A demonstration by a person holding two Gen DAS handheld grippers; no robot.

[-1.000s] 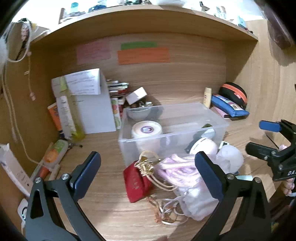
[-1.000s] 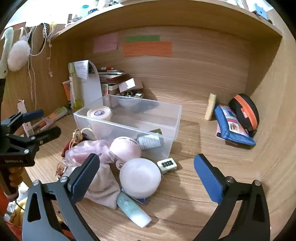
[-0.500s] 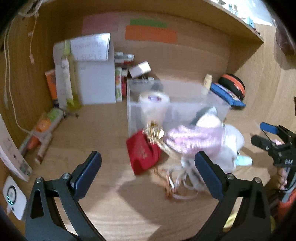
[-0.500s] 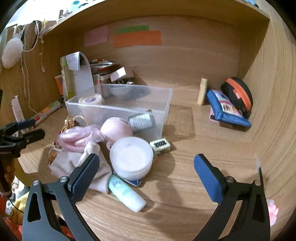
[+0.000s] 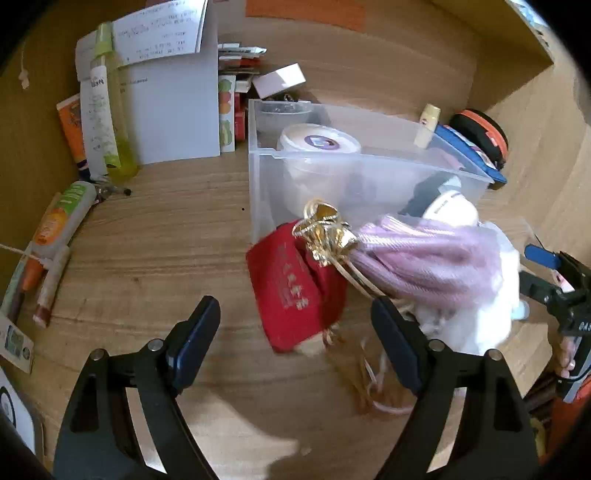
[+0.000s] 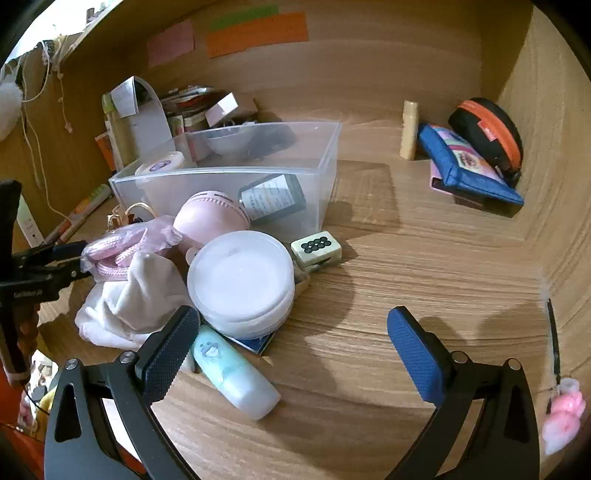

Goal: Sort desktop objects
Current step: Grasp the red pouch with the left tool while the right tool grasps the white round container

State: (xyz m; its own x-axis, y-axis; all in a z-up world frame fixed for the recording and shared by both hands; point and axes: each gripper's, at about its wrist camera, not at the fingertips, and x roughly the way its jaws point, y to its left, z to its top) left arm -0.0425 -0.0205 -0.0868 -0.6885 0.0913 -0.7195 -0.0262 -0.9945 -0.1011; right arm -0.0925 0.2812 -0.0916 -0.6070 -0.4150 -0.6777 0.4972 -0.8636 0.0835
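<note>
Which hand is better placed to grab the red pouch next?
Left. The left gripper points straight at the red pouch, which lies just ahead between its closing jaws, not yet touched. The right gripper hangs open over the round tub and tube, with the pile between it and the pouch.

Little here is legible to me. The red cloth pouch (image 5: pixel 291 284) carries a column of gold characters, too blurred to read. The white folded paper sheet (image 5: pixel 162 33) and the tall yellow-green bottle's label (image 5: pixel 98 110) bear print I cannot make out. The cream rectangular tile (image 6: pixel 316 248) shows eight dark circles.
</note>
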